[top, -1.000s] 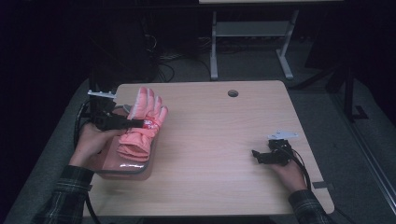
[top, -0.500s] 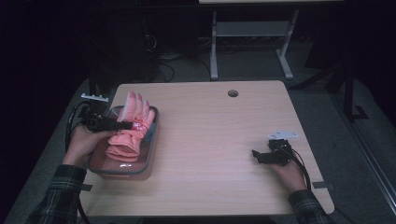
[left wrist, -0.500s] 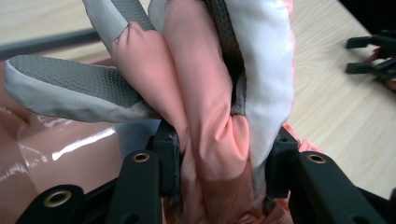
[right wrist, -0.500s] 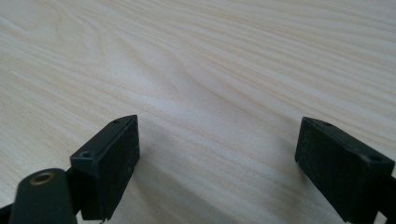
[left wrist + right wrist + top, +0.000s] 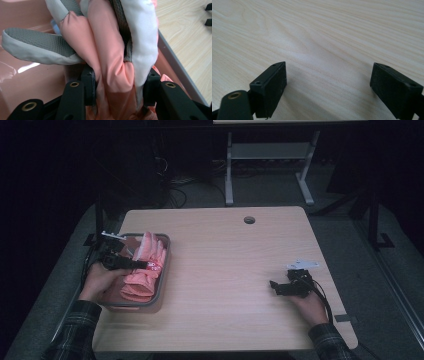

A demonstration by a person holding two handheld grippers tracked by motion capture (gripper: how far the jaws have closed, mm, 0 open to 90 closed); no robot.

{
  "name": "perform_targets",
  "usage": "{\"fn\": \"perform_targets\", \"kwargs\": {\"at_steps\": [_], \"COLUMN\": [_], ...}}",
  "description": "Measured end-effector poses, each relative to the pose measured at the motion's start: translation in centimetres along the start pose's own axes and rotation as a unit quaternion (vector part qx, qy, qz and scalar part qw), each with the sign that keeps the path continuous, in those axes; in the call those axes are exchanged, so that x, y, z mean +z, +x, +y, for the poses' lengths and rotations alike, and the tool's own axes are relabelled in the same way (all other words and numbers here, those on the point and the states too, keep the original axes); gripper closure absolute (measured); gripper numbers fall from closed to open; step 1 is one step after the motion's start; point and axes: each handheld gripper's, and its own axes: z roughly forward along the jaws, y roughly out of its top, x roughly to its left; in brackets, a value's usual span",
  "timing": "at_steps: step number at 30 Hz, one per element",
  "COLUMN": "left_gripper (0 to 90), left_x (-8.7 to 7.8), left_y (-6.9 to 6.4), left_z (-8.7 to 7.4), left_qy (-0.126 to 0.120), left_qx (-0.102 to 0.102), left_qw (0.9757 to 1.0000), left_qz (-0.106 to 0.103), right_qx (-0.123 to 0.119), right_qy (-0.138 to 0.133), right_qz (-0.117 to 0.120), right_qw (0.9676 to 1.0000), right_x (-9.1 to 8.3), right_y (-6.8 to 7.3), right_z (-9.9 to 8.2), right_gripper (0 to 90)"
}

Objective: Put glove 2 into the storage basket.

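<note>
Lighting: high view dim and grainy; table (image 5: pixel 235 270) the one lit area, surroundings beyond it near black. Gripper views bright, evenly lit. Glare: white streak on tray (image 5: pixel 27 67) wall. Shadows: soft, beneath right gripper (image 5: pixel 329 92) jaws. Focus: nearest jaw parts slightly soft.

My right gripper (image 5: pixel 328 87) sits low over the table (image 5: pixel 324 37), jaws spread wide with nothing but pale wood grain between them.
</note>
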Motion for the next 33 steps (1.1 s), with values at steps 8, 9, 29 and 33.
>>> {"fn": "perform_targets", "kwargs": {"at_steps": [8, 9, 29, 33], "left_gripper": [54.0, 52.5, 13.4, 13.4], "left_x": [1.2, 1.2, -3.6, -4.1], "left_y": [0.8, 0.9, -0.6, -1.7], "left_z": [-1.1, -1.1, 0.2, 0.7], "left_qy": [-0.004, -0.003, -0.042, -0.064], "left_qx": [-0.014, -0.016, 0.026, 0.038], "left_qw": [0.9998, 0.9998, 0.9982, 0.9966], "left_qz": [-0.012, -0.013, 0.034, 0.035], "right_qx": [0.0, 0.0, 0.002, 0.003], "right_qy": [0.0, 0.0, 0.0, 0.0], "right_qz": [0.0, 0.0, -0.002, -0.002], "right_qw": [1.0, 1.0, 1.0, 1.0], "right_x": [0.0, 0.0, 0.0, 0.0], "right_y": [0.0, 0.0, 0.0, 0.1], "right_z": [0.0, 0.0, 0.0, 0.0], "right_gripper": [13.3, 13.3, 13.2, 13.2]}}
